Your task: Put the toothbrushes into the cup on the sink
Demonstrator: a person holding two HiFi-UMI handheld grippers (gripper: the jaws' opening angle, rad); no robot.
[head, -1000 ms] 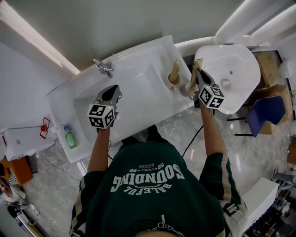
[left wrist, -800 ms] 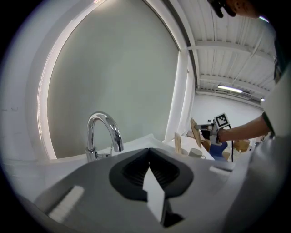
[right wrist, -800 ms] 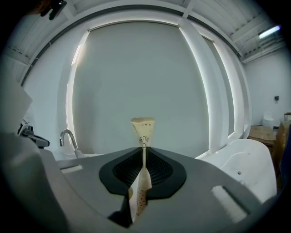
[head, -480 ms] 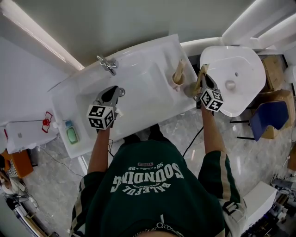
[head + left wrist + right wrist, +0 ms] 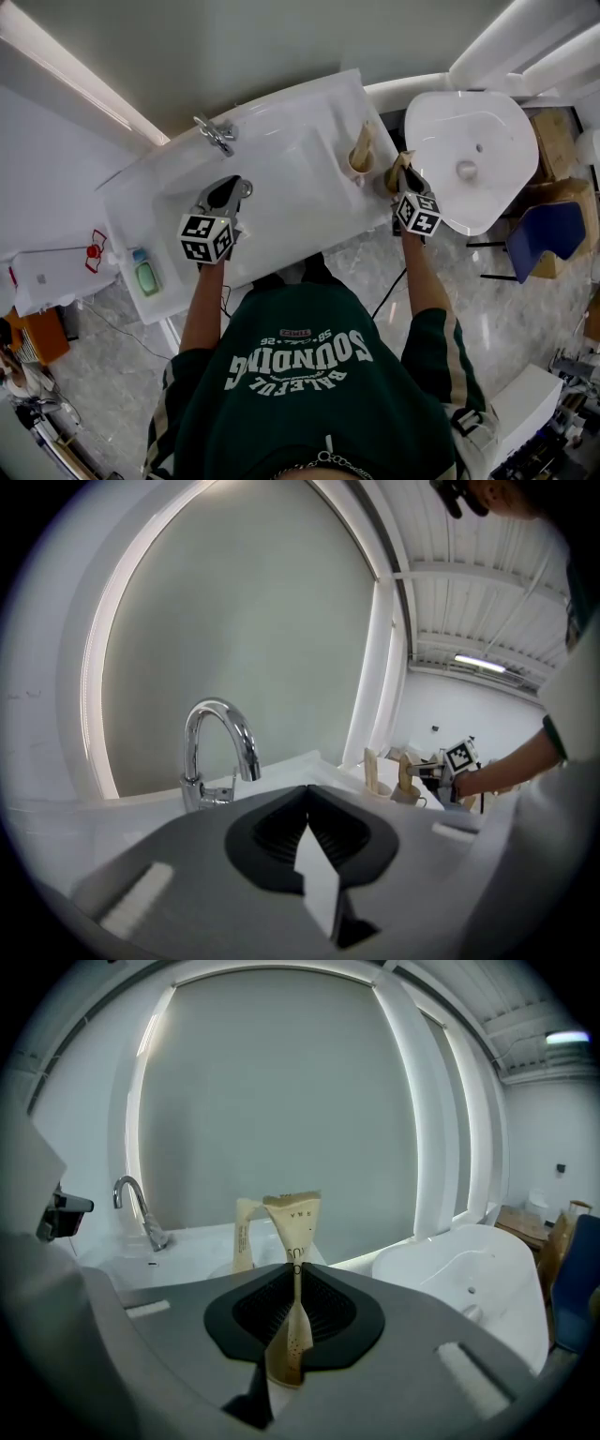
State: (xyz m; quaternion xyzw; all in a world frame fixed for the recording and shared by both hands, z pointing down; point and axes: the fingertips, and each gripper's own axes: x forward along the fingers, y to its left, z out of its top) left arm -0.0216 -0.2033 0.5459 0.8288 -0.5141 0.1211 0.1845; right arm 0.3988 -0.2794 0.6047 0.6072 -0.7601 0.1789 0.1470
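1. Two forearms reach out from the person's dark green sweatshirt [image 5: 300, 375], both stretched forward over the white sink [image 5: 281, 187].
2. The left gripper [image 5: 225, 190] sits level above the basin, just on the person's side of the faucet [image 5: 214, 134]. Its jaws are pressed together with nothing between them.
3. The right gripper [image 5: 401, 169] is held well to the right of the faucet, at the sink's right end, jaws pointing away from the person.
4. Its jaws are clamped on a toothbrush in a tan paper wrapper [image 5: 292, 1232], which stands upright, pinched low down with its top above the jaws.
5. The cup [image 5: 354, 169] stands on the sink top to the right of the faucet, between it and the right gripper. It already has another wrapped toothbrush [image 5: 362, 145] upright in it.
6. The held toothbrush is just to the right of that cup and apart from the one inside it.
7. Further right of the faucet, past the sink's edge, is a second white basin [image 5: 473, 155], then a blue chair [image 5: 539, 230].
8. Left of the faucet, a green soap bar [image 5: 145, 279] lies at the sink's near corner.
9. The floor [image 5: 356, 262] below is pale and glossy, like marble.
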